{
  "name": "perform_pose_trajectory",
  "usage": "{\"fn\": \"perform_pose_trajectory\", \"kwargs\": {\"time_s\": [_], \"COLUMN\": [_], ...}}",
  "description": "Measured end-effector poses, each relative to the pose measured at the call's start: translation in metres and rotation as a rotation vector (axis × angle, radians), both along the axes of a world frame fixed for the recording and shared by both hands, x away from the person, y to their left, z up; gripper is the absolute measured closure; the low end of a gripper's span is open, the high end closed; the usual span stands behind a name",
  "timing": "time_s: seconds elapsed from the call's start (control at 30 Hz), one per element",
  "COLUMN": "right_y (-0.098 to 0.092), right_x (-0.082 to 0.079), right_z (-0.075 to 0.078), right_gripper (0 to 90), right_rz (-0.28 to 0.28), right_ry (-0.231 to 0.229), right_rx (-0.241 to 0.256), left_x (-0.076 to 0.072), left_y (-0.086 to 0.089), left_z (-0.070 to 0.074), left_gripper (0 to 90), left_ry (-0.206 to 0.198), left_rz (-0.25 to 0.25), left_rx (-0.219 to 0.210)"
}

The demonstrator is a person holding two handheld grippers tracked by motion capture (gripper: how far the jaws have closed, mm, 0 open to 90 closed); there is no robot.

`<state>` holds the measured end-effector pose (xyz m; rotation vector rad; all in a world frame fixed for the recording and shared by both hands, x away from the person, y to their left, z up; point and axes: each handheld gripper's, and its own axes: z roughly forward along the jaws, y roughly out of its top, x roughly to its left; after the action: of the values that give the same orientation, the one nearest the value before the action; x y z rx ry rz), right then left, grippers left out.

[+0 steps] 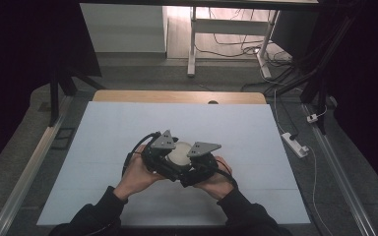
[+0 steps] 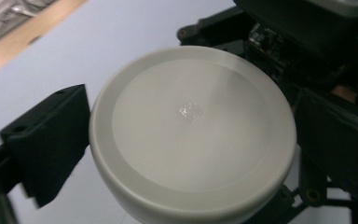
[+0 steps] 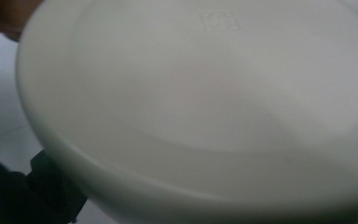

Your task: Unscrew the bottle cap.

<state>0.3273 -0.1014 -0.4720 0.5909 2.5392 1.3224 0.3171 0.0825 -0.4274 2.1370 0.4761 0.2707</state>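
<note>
A white round container (image 1: pixel 179 154) with a flat lid is held above the middle of the table between both grippers. In the left gripper view the lid (image 2: pixel 191 135) faces the camera, a small embossed mark at its centre. My left gripper (image 2: pixel 191 144) has one black jaw pressed against each side of the lid's rim, so it is shut on the container. The right gripper (image 1: pixel 203 158) comes in from the other side, its body (image 2: pixel 303 32) just behind the lid. In the right gripper view the lid (image 3: pixel 205 102) is very close and blurred, hiding the jaws.
A pale blue mat (image 1: pixel 103 142) covers the table, with a wooden edge (image 1: pixel 177 96) at the far side. Metal rails (image 1: pixel 27 172) run along both sides. A power strip (image 1: pixel 295 144) and cables lie on the floor to the right.
</note>
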Motion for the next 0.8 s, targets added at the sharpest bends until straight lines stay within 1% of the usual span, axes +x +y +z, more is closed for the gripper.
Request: {"fn": "perform_pose_trajectory", "kwargs": {"time_s": [0.03, 0.07, 0.1, 0.13, 0.17, 0.2, 0.23, 0.27, 0.3, 0.33, 0.37, 0.4, 0.43, 0.47, 0.5, 0.53, 0.57, 0.6, 0.63, 0.67, 0.73, 0.77, 0.8], "right_y": [0.000, 0.000, 0.000, 0.000, 0.000, 0.000, 0.000, 0.002, 0.002, 0.003, 0.003, 0.005, 0.006, 0.007, 0.007, 0.008, 0.008, 0.008, 0.008, 0.008, 0.008, 0.008, 0.007], "right_x": [-0.001, -0.002, -0.002, -0.002, -0.003, -0.003, -0.004, -0.005, -0.006, -0.007, -0.007, -0.009, -0.010, -0.011, -0.012, -0.013, -0.014, -0.014, -0.014, -0.015, -0.014, -0.014, -0.013], "right_z": [0.001, 0.001, 0.001, 0.002, 0.002, 0.002, 0.002, 0.002, 0.002, 0.002, 0.002, 0.002, 0.002, 0.002, 0.002, 0.002, 0.002, 0.002, 0.003, 0.003, 0.003, 0.003, 0.003], "right_gripper": [6.7, 6.7, 6.7, 6.7, 6.7, 6.7, 6.7, 6.7, 6.7, 6.7, 6.7, 6.7, 6.7, 6.7, 6.7, 6.7, 6.7, 6.7, 6.7, 6.7, 6.7, 6.7, 6.7], "right_rz": [0.009, 0.026, 0.034, 0.046, 0.054, 0.054, 0.064, 0.097, 0.104, 0.116, 0.116, 0.137, 0.147, 0.157, 0.166, 0.172, 0.178, 0.178, 0.179, 0.181, 0.173, 0.165, 0.153], "right_ry": [0.001, -0.003, -0.005, -0.007, -0.008, -0.008, -0.006, -0.004, -0.003, -0.005, -0.005, -0.004, -0.004, -0.004, -0.004, -0.005, -0.007, -0.007, -0.007, -0.010, -0.010, -0.009, -0.010], "right_rx": [0.000, 0.002, 0.002, 0.003, 0.005, 0.005, 0.005, 0.008, 0.009, 0.010, 0.010, 0.010, 0.014, 0.014, 0.016, 0.016, 0.015, 0.015, 0.017, 0.016, 0.018, 0.016, 0.012], "left_x": [0.000, 0.001, 0.001, 0.002, 0.003, 0.003, 0.004, 0.005, 0.007, 0.007, 0.007, 0.007, 0.008, 0.008, 0.008, 0.007, 0.006, 0.006, 0.005, 0.005, 0.005, 0.005, 0.005], "left_y": [0.002, 0.006, 0.006, 0.011, 0.013, 0.013, 0.015, 0.017, 0.020, 0.020, 0.021, 0.022, 0.023, 0.023, 0.023, 0.023, 0.023, 0.023, 0.023, 0.023, 0.022, 0.020, 0.019], "left_z": [0.001, 0.003, 0.003, 0.004, 0.004, 0.004, 0.004, 0.004, 0.003, 0.003, 0.002, 0.001, 0.000, 0.000, -0.001, -0.002, -0.002, -0.002, -0.002, -0.002, -0.002, -0.002, -0.003], "left_gripper": [0.0, 0.0, 0.0, 0.0, 0.0, 0.0, 0.0, 0.0, 0.0, 0.0, 0.0, 0.5, 1.1, 1.6, 2.9, 3.6, 5.1, 6.9, 6.9, 7.0, 7.2, 7.3, 7.4], "left_ry": [-0.002, -0.004, -0.004, 0.003, 0.002, 0.002, 0.009, 0.015, 0.022, 0.022, 0.027, 0.024, 0.031, 0.031, 0.020, 0.023, 0.008, 0.008, 0.000, 0.001, -0.004, -0.001, -0.001], "left_rz": [-0.023, -0.067, -0.067, -0.125, -0.142, -0.142, -0.173, -0.198, -0.222, -0.222, -0.242, -0.252, -0.286, -0.286, -0.295, -0.309, -0.314, -0.314, -0.311, -0.310, -0.295, -0.265, -0.249], "left_rx": [0.004, 0.008, 0.008, 0.018, 0.024, 0.024, 0.025, 0.021, 0.015, 0.015, 0.008, 0.003, -0.006, -0.006, 0.005, 0.001, 0.005, 0.005, 0.008, 0.008, 0.010, 0.008, 0.012]}}
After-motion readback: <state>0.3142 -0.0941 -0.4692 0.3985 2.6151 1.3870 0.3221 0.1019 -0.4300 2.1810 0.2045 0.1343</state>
